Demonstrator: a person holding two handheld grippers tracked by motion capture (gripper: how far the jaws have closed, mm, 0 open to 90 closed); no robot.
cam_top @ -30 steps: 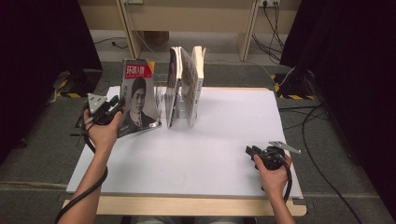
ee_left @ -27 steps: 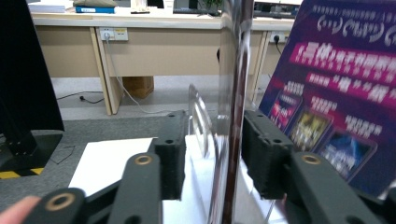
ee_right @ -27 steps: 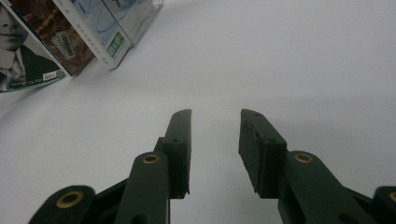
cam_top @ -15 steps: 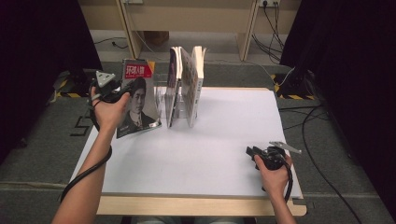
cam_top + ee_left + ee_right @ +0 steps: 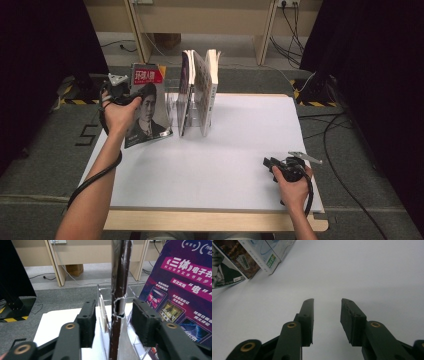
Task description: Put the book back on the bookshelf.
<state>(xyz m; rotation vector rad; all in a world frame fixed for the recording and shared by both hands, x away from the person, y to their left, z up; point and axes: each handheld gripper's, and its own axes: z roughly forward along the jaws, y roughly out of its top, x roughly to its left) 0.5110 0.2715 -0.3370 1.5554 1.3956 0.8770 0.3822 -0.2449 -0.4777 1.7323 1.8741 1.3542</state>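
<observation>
Table (image 5: 240, 165): pale wooden top under a plain white sheet that runs almost to its edges, the wood showing as a strip along the near side; its white surface is bare apart from the things listed here. Clear acrylic rack (image 5: 176, 102), at the far left of the table, taken as landmark. Magazine (image 5: 147, 105) with a portrait and a red title block on its cover: stands tilted just left of the rack, its lower edge on the sheet. Two or three further books (image 5: 200, 92): upright in the rack, spines up and down, one with a purple back cover (image 5: 180, 290) just right of the magazine's edge in the left gripper view. Left gripper (image 5: 120, 92): held at the magazine's left edge, left of the rack; its fingers (image 5: 87, 322) have just been closing a little, with the magazine's worn edge (image 5: 118, 302) between them, but they stand apart from it on both sides, no pad pressing. Right gripper (image 5: 280, 167): well right of the rack and nearer the person, low over the bare sheet, fingers (image 5: 308, 315) apart with nothing between them. Room: grey carpeted floor, yellow-and-black hazard tape beyond the rack's left, wooden frame legs and trailing cables behind, black curtains on both sides
</observation>
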